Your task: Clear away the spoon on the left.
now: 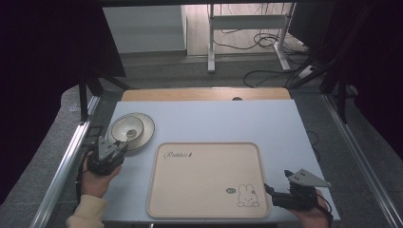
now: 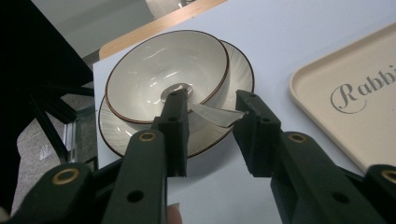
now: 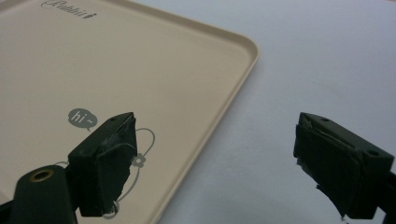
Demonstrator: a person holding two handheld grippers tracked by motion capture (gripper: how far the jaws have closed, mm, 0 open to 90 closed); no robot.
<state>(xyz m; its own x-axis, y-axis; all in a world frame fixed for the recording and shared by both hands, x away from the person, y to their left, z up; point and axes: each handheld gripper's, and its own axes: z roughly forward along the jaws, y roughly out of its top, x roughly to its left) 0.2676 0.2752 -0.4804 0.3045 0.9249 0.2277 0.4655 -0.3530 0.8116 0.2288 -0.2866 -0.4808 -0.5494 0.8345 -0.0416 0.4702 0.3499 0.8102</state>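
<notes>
The bowl [image 2: 168,74] is off-white with a thin brown rim, shallow and glossy. It sits on a ribbed plate [image 2: 116,135] of the same colour and rim, at the table's [image 1: 214,118] left side, just left of the tray [image 1: 207,180]. A spoon [image 2: 212,113] lies in it, its clear handle sticking out over the near rim. The left gripper [image 2: 211,122] hovers just before the bowl, jaws parted on either side of that handle, not clamped. The tray is beige, printed with "Rabbit" and a small rabbit drawing, and holds nothing. The right gripper [image 3: 215,158] hangs over the tray's near right corner, jaws wide apart, holding nothing.
</notes>
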